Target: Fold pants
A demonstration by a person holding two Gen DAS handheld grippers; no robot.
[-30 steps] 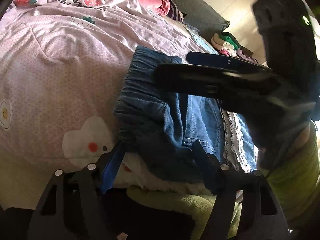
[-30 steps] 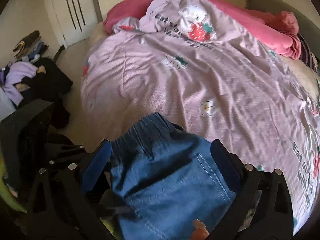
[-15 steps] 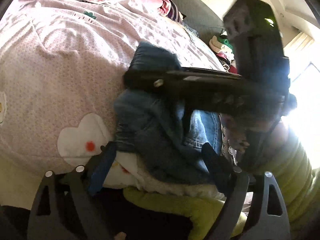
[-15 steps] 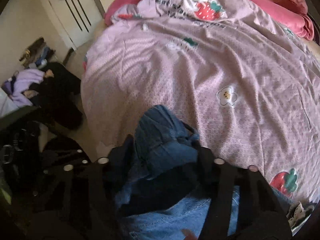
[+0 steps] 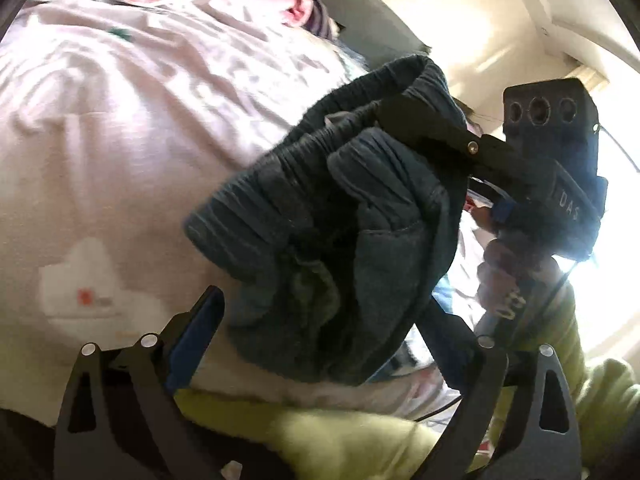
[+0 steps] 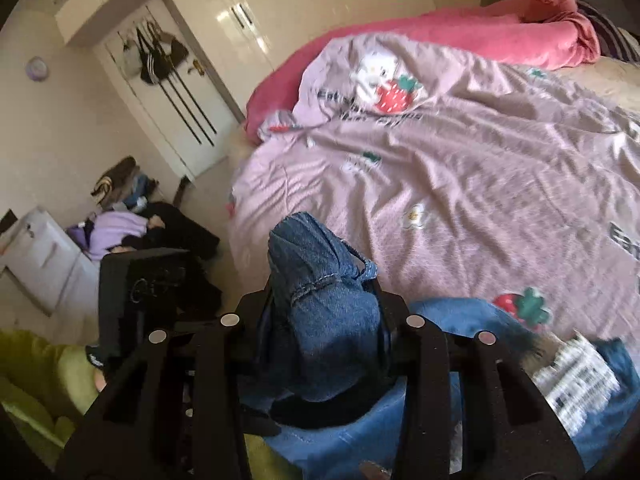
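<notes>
My right tongs (image 6: 320, 320) closing on bunched elastic waistband of blue denim pants (image 6: 320, 280), pads pressing. Left tongs (image 5: 320, 332) opening wide, probably gripping nothing. Soft, floppy, middling heavy; grab thick waistband, hems.

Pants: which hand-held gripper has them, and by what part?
Right hand-held gripper, jaws closing, pinches the denim pants at the bunched elastic waistband. Left hand-held gripper, jaws opening, grips nothing.

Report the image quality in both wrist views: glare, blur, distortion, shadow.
Left wrist view: the window at right is blown out to white; the denim pants sit backlit and dark, and the bedspread print is smeared by motion blur. Right wrist view: even light, milder blur on the strawberry print; fisheye bends the wardrobe doors, and the corners are black.
</notes>
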